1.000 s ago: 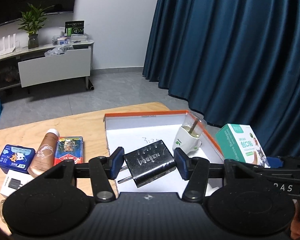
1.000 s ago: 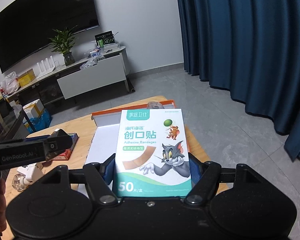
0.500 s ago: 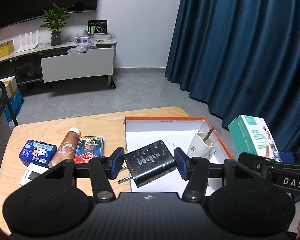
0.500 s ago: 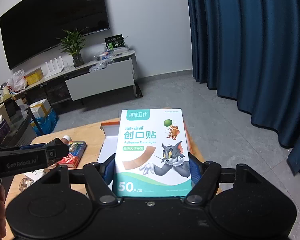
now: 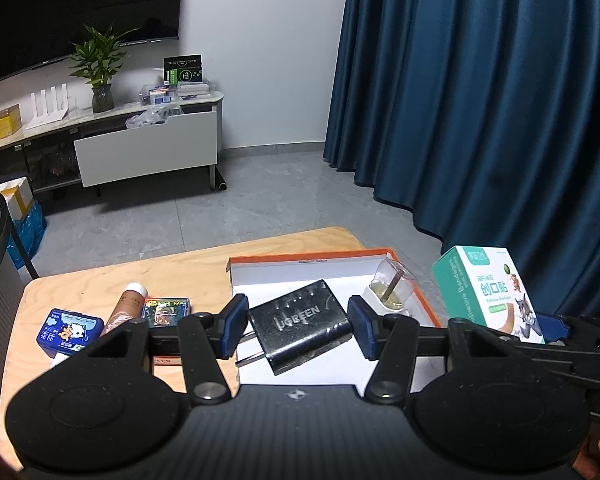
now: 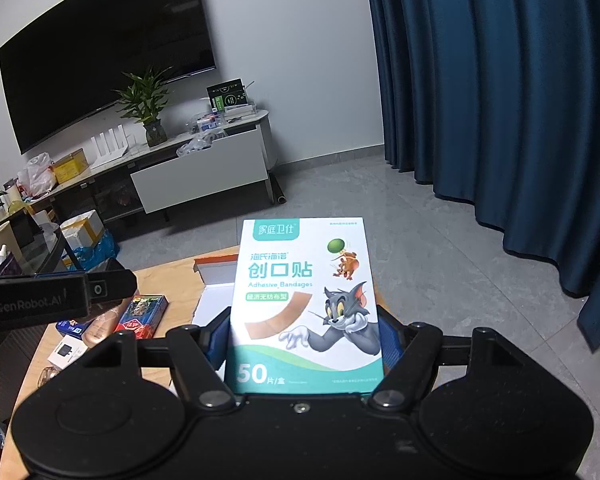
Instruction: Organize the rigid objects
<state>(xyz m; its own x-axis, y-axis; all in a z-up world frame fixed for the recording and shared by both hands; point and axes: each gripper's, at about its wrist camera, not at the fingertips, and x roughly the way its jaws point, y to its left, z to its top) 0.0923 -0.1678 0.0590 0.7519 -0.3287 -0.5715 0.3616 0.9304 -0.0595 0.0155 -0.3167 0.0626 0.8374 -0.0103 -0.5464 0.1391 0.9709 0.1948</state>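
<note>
Gripping a black charger (image 5: 300,326) between its blue pads, the left gripper (image 5: 298,330) holds it tilted, prongs toward the left pad, above the white tray (image 5: 300,270) with an orange rim. Right gripper (image 6: 302,338) is clamped on a bandage box (image 6: 304,304) — upright, printed face to the camera, filling the gap between the pads. Beyond the left gripper's right finger, a small clear-topped bottle (image 5: 390,290) sits in the tray's far corner; left of the tray on the wooden table (image 5: 100,280) — a blue tin (image 5: 68,332).

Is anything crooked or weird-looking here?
A little. The black charger sits crooked between the left gripper's fingers, its prongs poking out to the lower left. The bandage box in the right gripper stands straight. Nothing looks spilled or broken.
</note>
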